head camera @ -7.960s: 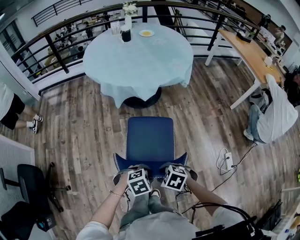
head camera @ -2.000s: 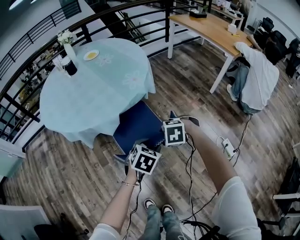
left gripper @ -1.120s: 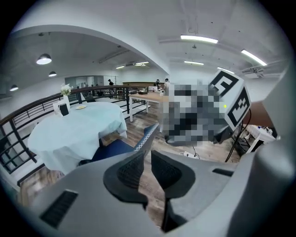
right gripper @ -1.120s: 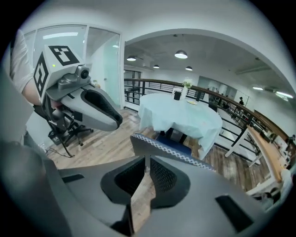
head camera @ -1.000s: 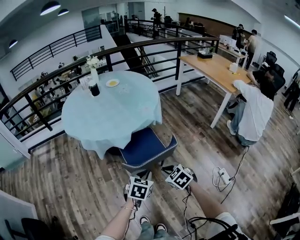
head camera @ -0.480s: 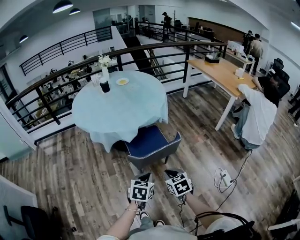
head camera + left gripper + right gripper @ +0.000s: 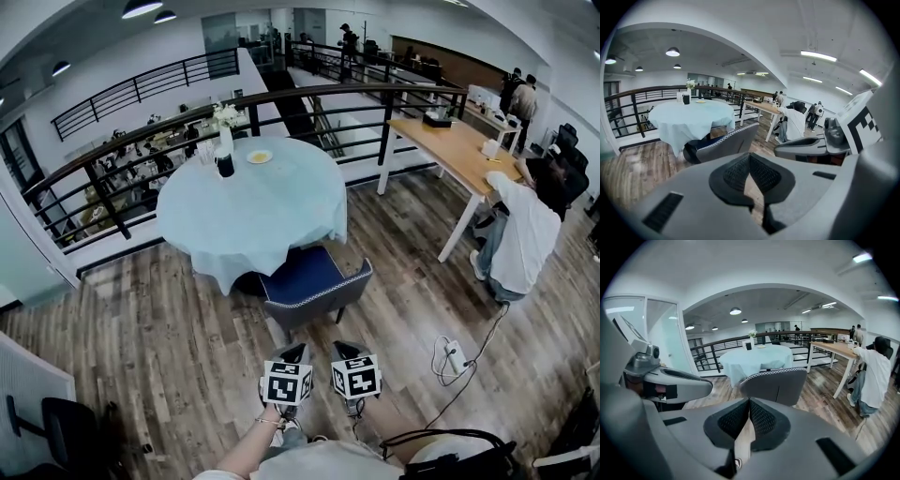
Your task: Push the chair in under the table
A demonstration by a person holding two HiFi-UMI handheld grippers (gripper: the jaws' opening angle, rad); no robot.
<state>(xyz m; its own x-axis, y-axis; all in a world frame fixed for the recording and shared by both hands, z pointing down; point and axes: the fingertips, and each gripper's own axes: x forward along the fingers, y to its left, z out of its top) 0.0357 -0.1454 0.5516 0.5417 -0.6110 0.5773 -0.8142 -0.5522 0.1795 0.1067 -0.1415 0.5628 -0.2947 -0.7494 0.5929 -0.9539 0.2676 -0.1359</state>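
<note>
In front of your body, low in the head view, your left gripper [image 7: 292, 356] and right gripper [image 7: 343, 351] sit side by side. Both are clenched, pad against pad, and hold nothing; each gripper view shows only wooden floor [image 7: 169, 347] past the closed tips. Neither gripper touches the chair [image 7: 314, 281], which stands apart from them, with its grey backrest facing you.

The front of the chair's blue seat reaches just under the hanging edge of the pale cloth on the round table [image 7: 248, 192]. Most of the seat is in the open, though, and the chair sits at a slight angle to you.

I'd judge the push largely made, and with empty grippers clear of the backrest you look finished or nearly so. What may be left is one more nudge on the backrest to bring the seat further under and square it up.
</note>
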